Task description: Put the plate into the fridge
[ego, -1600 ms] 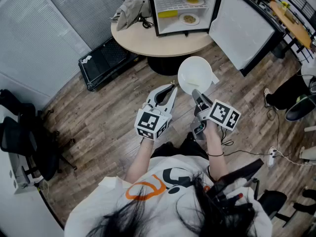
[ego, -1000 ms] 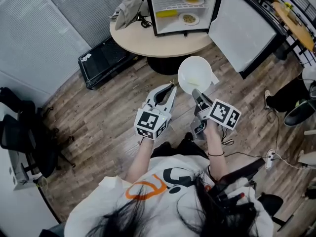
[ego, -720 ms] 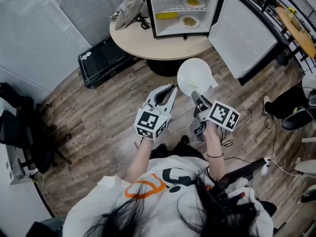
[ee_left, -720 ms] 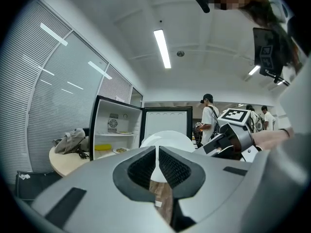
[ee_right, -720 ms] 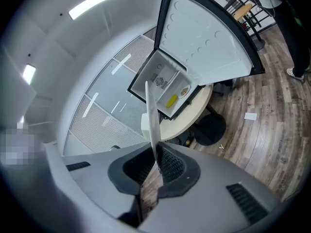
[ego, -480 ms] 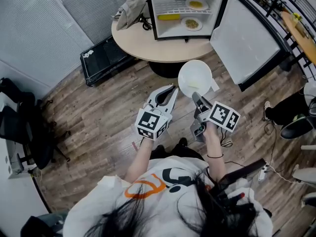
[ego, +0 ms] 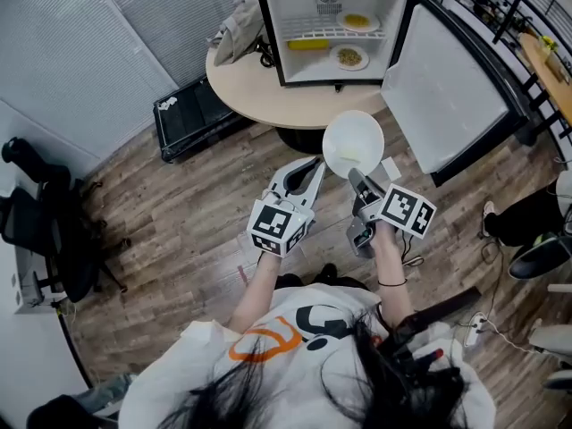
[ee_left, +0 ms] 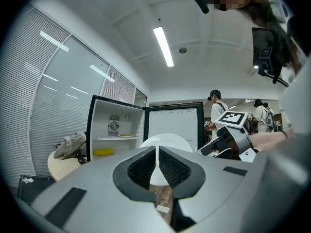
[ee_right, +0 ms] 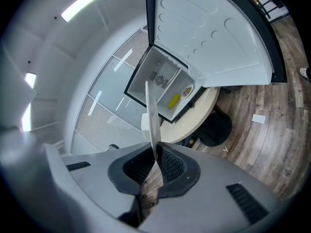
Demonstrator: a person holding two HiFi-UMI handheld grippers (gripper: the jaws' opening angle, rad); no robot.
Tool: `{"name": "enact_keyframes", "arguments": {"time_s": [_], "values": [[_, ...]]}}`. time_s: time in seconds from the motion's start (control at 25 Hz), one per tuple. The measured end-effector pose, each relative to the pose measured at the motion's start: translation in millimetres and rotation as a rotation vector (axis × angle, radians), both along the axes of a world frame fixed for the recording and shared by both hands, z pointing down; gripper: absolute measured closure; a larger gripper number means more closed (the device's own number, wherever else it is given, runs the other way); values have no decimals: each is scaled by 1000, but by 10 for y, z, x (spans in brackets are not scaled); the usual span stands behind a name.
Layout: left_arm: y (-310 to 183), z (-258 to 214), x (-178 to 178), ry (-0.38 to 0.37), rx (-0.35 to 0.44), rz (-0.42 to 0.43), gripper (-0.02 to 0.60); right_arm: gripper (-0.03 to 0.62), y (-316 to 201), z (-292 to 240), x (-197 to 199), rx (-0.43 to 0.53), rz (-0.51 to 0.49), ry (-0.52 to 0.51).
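I look down at the room from the head view. On the left, my left gripper (ego: 315, 164) is held out over the wood floor. Its fingers are pressed together and there is nothing between them.

Just to the right of it is the white plate (ego: 351, 139). It is up in the air, in front of me, not yet at the table (ego: 250, 83). My right gripper (ego: 354, 174) holds it by the near rim. In the right gripper view I see the plate edge-on, pinched tight between the two fingers.

Past the plate, the small fridge (ego: 295, 7) stands on the round table with its door (ego: 447, 83) swung wide open to the right. Two dishes of food and a yellow thing are already inside.

I think I am in the carrying step. The plate is picked up but it is well apart from the fridge. Next I must walk closer and reach the plate forward, keep it flat, and slide it onto a bare part of a shelf. I must steer it past the dishes inside and only then let go.
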State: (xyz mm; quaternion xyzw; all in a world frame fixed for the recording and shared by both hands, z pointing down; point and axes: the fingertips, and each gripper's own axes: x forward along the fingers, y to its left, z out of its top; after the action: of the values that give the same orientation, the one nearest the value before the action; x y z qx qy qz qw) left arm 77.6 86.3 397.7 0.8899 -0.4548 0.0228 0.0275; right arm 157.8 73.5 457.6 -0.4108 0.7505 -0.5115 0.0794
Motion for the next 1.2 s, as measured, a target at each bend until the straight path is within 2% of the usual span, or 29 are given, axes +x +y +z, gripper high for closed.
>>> {"name": "enact_keyframes", "arguments": {"time_s": [0.44, 0.8, 1.2], "values": [[-186, 83, 153, -15, -10, -30, 560, 568, -253, 89, 96, -10, -49, -15], [-343, 187, -45, -27, -46, -62, 560, 568, -417, 261, -8, -52, -60, -25], [-980, 368, -229, -39, -78, -5, 560, 568, -1042, 382, -217, -78, -12, -47]]}}
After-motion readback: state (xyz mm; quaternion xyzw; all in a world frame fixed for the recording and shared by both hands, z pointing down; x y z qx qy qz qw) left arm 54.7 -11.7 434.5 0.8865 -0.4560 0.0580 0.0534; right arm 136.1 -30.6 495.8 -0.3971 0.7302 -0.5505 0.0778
